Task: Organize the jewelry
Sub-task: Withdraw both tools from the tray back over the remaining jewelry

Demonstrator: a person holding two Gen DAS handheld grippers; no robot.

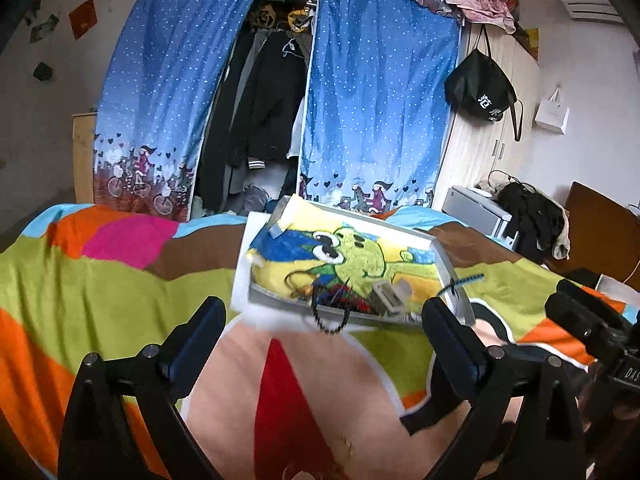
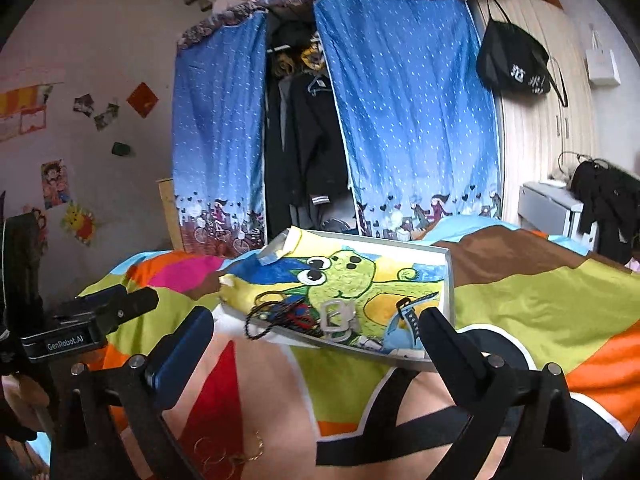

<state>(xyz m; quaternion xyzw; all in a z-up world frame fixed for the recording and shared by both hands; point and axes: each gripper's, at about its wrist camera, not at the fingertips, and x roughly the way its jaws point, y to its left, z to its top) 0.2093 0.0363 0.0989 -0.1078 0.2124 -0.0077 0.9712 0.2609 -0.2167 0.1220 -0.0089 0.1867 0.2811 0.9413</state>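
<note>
Both grippers, left gripper (image 1: 324, 320) and right gripper (image 2: 316, 332), spread, empty; white tray (image 1: 240, 276) centre frame, tilted on bed (image 1: 100, 272), black bead bracelet (image 1: 330, 320) spilling over rim.

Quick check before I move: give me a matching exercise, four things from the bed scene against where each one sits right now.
Things:
1. black bead bracelet
2. gold rings
3. black bag
4. white clasp

Places:
A. hanging on the wooden wardrobe
B. on the blanket, near the right gripper
C. draped over the tray's near rim
D. inside the tray, on the frog cloth

Pairs: 1-C, 2-B, 3-A, 4-D
</note>
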